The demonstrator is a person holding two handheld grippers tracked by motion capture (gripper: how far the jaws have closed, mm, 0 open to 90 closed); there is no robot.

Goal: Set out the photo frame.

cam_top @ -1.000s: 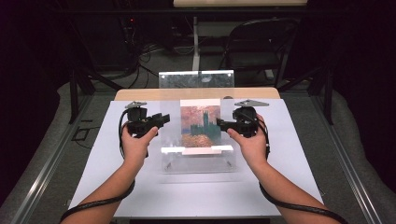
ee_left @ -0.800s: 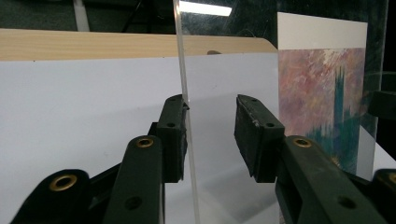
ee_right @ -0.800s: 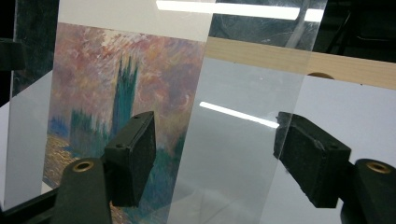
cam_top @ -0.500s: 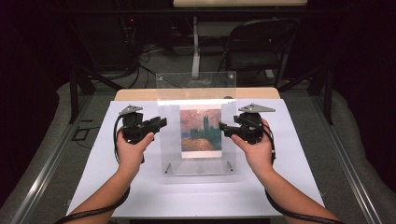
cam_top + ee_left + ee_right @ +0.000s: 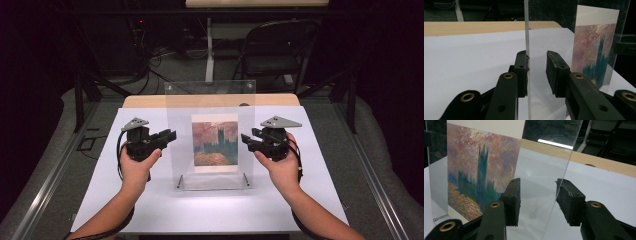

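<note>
- High view: one clear plastic sheet [image 5: 210,135] stands upright on the white bench [image 5: 150,205]. One painting card [image 5: 215,142] sits against it, pink sky over dark green towers. Two small metal pegs [image 5: 180,183] poke out at the bottom corners of the sheet. Two hands come in from below. The left gripper [image 5: 167,136] is at the sheet's left edge and the right gripper [image 5: 246,139] is at its right edge. From up here the jaws are too small to tell if they pinch the sheet.
- Left gripper view: the left gripper [image 5: 537,72] has its two black jaws partly open, and they have just been closing. The thin edge of the clear plastic sheet [image 5: 527,37] runs up between them. It sits right against the left-hand jaw, and a gap is left before the other jaw. The painting card [image 5: 596,47] is off to the right, cut off at the bottom.
- Right gripper view: the right gripper [image 5: 537,202] has its jaws about half open, and they too have just been closing. The sheet's edge [image 5: 564,170] stands between them, close to the right-hand jaw, and I cannot tell if it touches. The painting card [image 5: 479,170] is behind the clear plastic on the left.
</note>
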